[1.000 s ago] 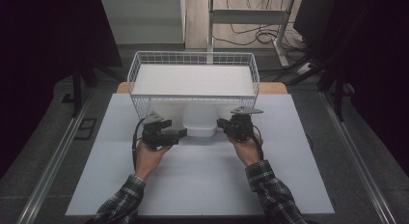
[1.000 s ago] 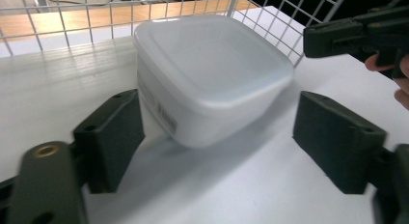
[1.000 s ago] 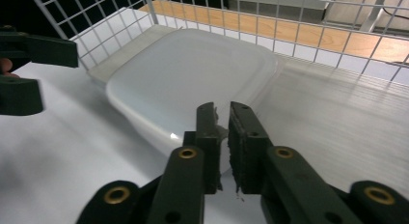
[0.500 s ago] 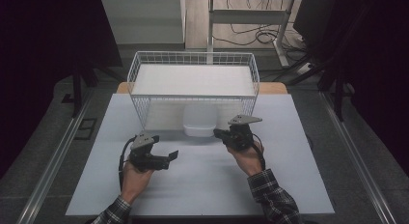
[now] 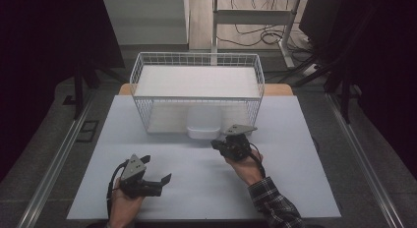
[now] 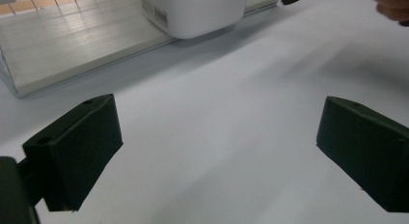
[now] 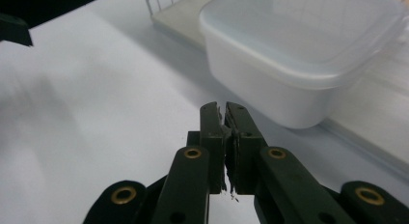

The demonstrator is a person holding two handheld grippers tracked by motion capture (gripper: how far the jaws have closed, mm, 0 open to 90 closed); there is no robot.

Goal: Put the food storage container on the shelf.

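White container (image 5: 202, 126) is sitting upright by the wire basket's (image 5: 142, 73) front side. Left gripper (image 5: 156, 181) is holding its jaws wide, empty. Right gripper (image 5: 216, 145) is keeping its jaws pressed together, empty.

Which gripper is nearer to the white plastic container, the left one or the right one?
Right. The right gripper sits just in front of the white container, jaws shut. The left gripper is farther back on the table, toward the person, jaws open.

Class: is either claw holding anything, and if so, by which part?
Nothing is held. The left claw is open and the right claw is shut and empty, near the tub.
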